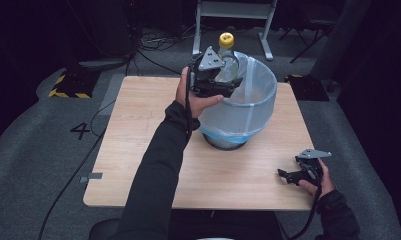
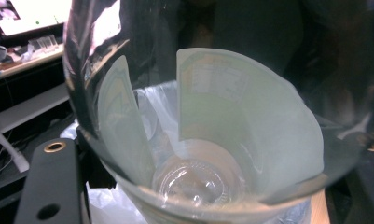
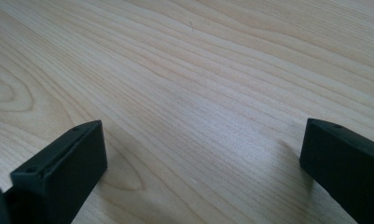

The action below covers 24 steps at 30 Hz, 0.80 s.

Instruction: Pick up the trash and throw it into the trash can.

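High view: a person's left hand (image 1: 195,97) holds the left gripper (image 1: 227,79) at the near-left rim of a bin (image 1: 258,107) lined with a pale translucent bag, just above the centre of the frame. Its jaws are clamped on a clear plastic bottle (image 1: 229,62) with a yellow cap (image 1: 226,39); the bottle stands roughly upright, cap uppermost, its body over the bin's opening. The bin sits on a light wooden table (image 1: 138,150), toward the far side. At lower right, the right hand (image 1: 320,182) rests the right gripper (image 1: 293,176) on the tabletop near the front edge, well apart from the bin, its grey plate on top and a cable trailing off toward the bottom edge.

Left gripper view: the clear bottle (image 2: 212,121) is pressed right up to the lens — its curved wall, a pale green label seen from the back, and the moulded base at lower centre. One black jaw rises at lower left, hard against the bottle's side; the other is a dark shape at the right edge, also at the bottle's wall. Crumpled bag liner (image 2: 100,198) shows below.

Right gripper view: two black jaws stand wide apart at the lower corners, with nothing between them — bare wood grain of the table (image 3: 198,93) runs across the frame, the jaws low over it.
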Each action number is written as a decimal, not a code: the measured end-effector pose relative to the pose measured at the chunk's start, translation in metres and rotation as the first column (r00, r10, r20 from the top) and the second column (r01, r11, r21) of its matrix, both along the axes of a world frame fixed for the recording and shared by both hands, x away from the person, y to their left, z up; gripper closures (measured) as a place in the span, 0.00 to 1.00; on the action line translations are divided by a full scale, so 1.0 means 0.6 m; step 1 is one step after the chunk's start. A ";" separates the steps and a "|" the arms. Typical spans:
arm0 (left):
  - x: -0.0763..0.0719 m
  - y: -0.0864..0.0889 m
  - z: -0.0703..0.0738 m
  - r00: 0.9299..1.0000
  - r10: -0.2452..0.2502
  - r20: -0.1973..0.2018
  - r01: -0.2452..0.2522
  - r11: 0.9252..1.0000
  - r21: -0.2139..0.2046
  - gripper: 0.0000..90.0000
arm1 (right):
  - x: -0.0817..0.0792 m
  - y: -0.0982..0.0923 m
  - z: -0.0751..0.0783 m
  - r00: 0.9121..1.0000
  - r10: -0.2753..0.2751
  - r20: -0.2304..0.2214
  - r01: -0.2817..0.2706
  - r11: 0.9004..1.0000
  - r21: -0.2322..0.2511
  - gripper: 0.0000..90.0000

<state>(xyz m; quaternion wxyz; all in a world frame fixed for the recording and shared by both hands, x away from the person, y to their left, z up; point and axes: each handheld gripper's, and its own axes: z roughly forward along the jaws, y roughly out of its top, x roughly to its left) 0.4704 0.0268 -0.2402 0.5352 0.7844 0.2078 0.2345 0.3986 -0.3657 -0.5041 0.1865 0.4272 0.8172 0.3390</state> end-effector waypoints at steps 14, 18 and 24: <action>0.011 -0.028 -0.025 0.998 -0.012 -0.066 0.016 0.998 0.062 0.31 | 0.000 0.000 0.000 1.000 0.003 0.001 -0.003 1.000 -0.001 0.00; 0.010 -0.032 -0.026 0.998 -0.006 -0.069 0.011 0.997 0.082 0.31 | 0.000 -0.001 0.000 1.000 0.003 0.001 -0.003 1.000 -0.001 0.00; 0.013 -0.041 -0.032 0.996 0.008 -0.088 0.003 0.992 0.124 0.31 | 0.000 -0.001 0.000 1.000 0.003 0.001 -0.003 1.000 -0.001 0.00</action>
